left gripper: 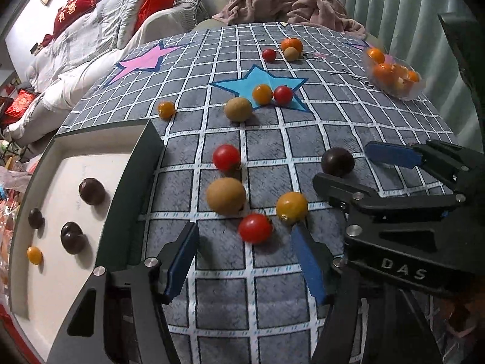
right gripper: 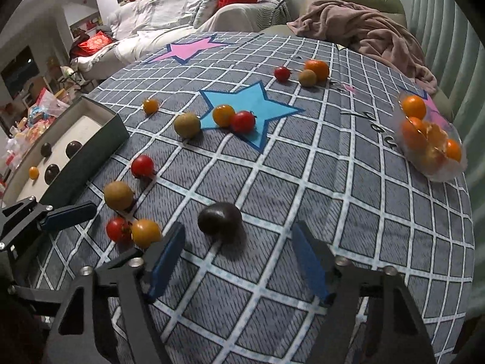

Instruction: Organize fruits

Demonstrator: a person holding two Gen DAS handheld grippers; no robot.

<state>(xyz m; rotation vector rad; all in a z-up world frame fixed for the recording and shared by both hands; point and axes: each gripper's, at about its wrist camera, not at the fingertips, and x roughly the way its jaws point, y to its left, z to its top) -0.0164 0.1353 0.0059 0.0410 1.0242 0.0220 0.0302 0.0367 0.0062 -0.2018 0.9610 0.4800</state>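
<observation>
Small fruits lie scattered on a grey checked tablecloth (left gripper: 272, 303). My left gripper (left gripper: 247, 262) is open, its blue pads just short of a red tomato (left gripper: 255, 228), with a yellow tomato (left gripper: 291, 207) and a brown longan (left gripper: 225, 195) beside it. My right gripper (right gripper: 239, 264) is open, close behind a dark purple fruit (right gripper: 219, 218); it also shows in the left wrist view (left gripper: 357, 165) around that fruit (left gripper: 337, 161). A dark-walled white box (left gripper: 142, 163) at the left holds three dark fruits and one yellow tomato (left gripper: 34, 255).
More tomatoes, longans and an orange (right gripper: 316, 69) lie farther back, some on a blue star (right gripper: 251, 106). A clear plastic container (right gripper: 448, 173) of oranges sits at the right edge. A pink blanket (right gripper: 363, 36) and a sofa lie beyond the table.
</observation>
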